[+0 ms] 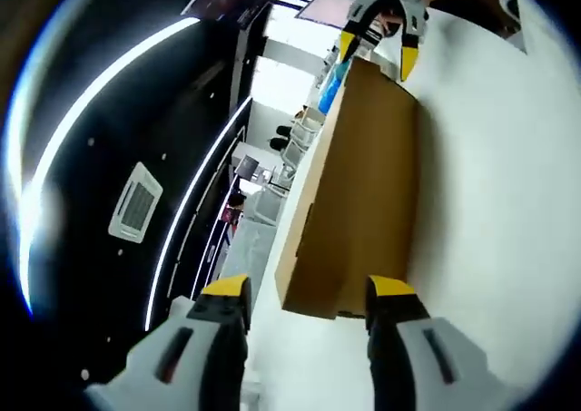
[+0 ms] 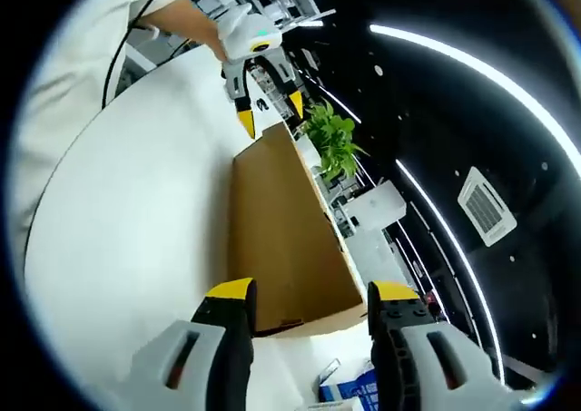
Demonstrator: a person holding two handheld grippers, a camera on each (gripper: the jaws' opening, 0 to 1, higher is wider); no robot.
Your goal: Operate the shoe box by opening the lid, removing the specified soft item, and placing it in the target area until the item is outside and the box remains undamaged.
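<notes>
Sitting shut on the white table [image 1: 490,157], the shoe box [image 1: 359,193] fills the frame's centre, its lid not yet raised. The left gripper [image 1: 304,293] and right gripper [image 2: 304,293] flank opposite ends, jaws spread, gripping nothing. Opening, removing the soft item and placing it all remain.

The shoe box [image 1: 359,189] hid its contents; its lid seam was too blurred to trace. In the right gripper view, a blue item [image 2: 352,391] near the bottom was partly behind 1 jaw.
</notes>
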